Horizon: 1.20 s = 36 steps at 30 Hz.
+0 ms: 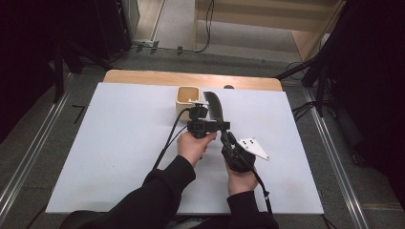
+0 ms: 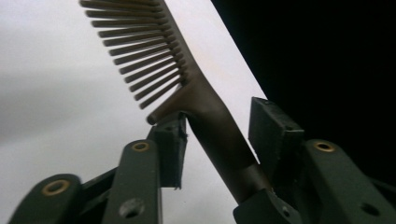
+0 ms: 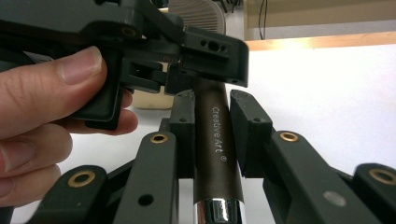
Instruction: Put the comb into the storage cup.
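White counter [image 1: 119, 157] lies under a brown comb [image 1: 216, 109]. Right claw [image 1: 224, 139] squeezes its handle; left claw [image 1: 203, 125] is loose around it.

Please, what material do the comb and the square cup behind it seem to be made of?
The comb looks like matte dark brown plastic: thin moulded teeth, dull sheen. Its handle end shines like chromed metal. The cup seems pale wood or cream plastic; too small to tell which.

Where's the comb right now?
In the high view, the comb is mid-table, handle clamped in the right gripper, beside the beige cup.
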Each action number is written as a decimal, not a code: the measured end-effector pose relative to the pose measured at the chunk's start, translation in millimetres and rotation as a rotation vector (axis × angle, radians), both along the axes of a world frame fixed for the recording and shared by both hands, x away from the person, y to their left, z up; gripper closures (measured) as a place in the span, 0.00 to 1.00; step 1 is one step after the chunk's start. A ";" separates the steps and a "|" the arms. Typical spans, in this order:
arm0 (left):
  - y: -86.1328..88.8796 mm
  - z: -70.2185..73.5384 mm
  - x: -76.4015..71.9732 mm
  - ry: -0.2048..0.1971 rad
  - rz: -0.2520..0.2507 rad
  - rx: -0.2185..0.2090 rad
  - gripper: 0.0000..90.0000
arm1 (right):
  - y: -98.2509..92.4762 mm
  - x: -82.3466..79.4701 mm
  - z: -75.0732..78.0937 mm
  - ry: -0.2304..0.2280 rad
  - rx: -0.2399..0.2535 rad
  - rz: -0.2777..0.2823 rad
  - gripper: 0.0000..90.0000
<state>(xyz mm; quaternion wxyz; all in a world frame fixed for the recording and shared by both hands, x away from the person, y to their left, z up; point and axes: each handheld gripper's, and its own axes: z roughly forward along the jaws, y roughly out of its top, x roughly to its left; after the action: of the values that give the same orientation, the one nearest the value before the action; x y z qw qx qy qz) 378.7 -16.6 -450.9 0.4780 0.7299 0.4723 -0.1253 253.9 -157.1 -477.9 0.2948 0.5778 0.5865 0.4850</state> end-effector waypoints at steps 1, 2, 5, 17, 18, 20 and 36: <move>0.9 -0.8 0.7 0.008 -0.002 -0.007 0.66 | 0.0 0.0 0.0 0.000 0.000 0.000 0.78; 2.3 -2.4 1.7 0.029 0.002 -0.021 0.68 | -0.2 0.3 -0.6 0.001 -0.008 0.003 0.78; 3.4 -4.2 2.5 0.040 0.004 -0.030 0.69 | 0.7 1.2 -1.8 0.006 -0.016 0.007 0.78; 6.0 -4.5 4.1 0.064 -0.011 -0.048 0.75 | 1.2 3.8 -3.7 0.042 -0.024 0.031 0.76; 6.1 -4.6 4.1 0.070 -0.009 -0.054 0.76 | 0.8 4.5 -4.2 0.045 -0.024 0.043 0.75; 6.2 -4.5 3.9 0.073 -0.015 -0.056 0.78 | 0.1 6.1 -5.5 0.054 -0.012 0.060 0.74; 11.2 -2.5 4.8 0.090 -0.023 -0.098 0.80 | -7.2 10.0 -5.0 0.071 0.009 0.161 0.56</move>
<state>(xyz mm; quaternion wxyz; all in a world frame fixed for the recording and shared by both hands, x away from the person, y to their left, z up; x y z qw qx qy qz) 383.5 -5.4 -453.5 0.4899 0.7046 0.4783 -0.1863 263.9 -164.3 -482.9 0.2313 0.5468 0.6390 0.4891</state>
